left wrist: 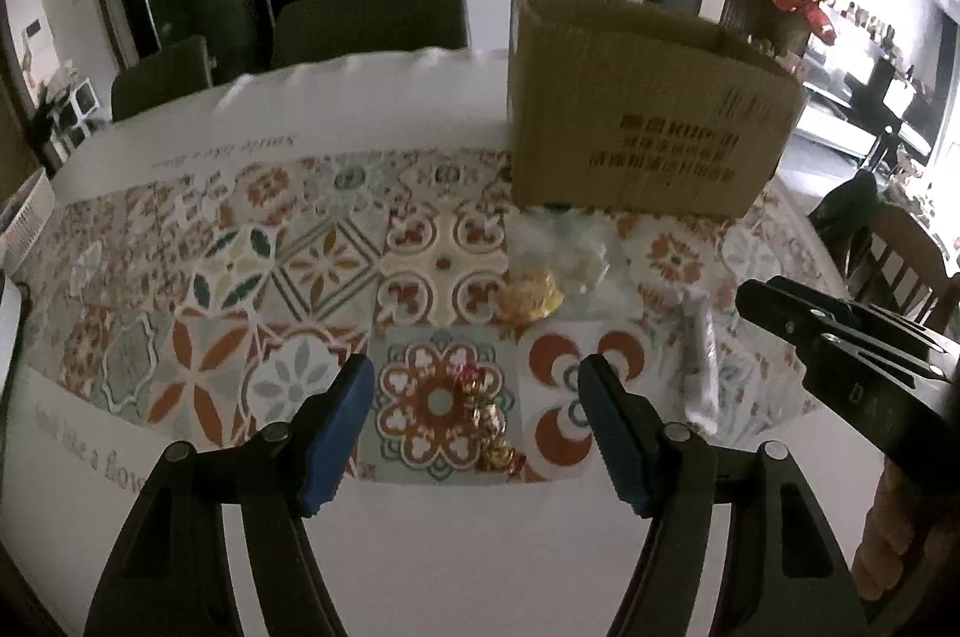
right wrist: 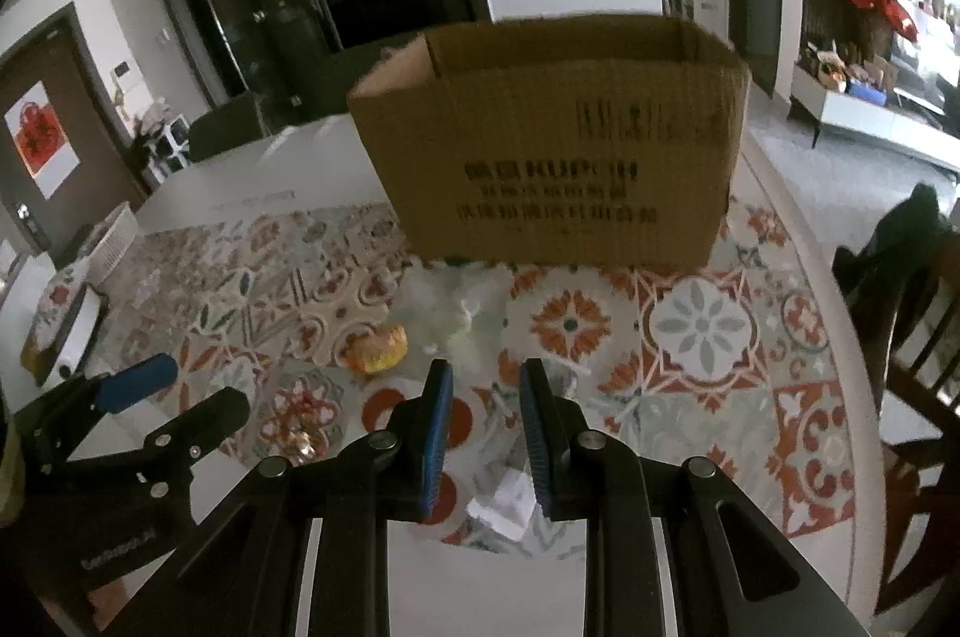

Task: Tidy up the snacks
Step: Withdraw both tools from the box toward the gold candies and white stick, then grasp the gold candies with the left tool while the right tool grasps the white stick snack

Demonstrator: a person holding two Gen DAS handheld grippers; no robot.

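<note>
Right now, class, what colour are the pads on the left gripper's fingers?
Blue pads on black fingers, clearest in the left wrist view.

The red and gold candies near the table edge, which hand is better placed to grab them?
Left: its open claw frames the candies; the right claw sits over a clear wrapper.

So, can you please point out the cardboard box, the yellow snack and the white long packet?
cardboard box (right wrist: pixel 552 156): right wrist view, printed front wall.
yellow snack (left wrist: pixel 531 301): left wrist view, wrapper middle.
white long packet (left wrist: pixel 701 355): left wrist view, middle of its length.
</note>
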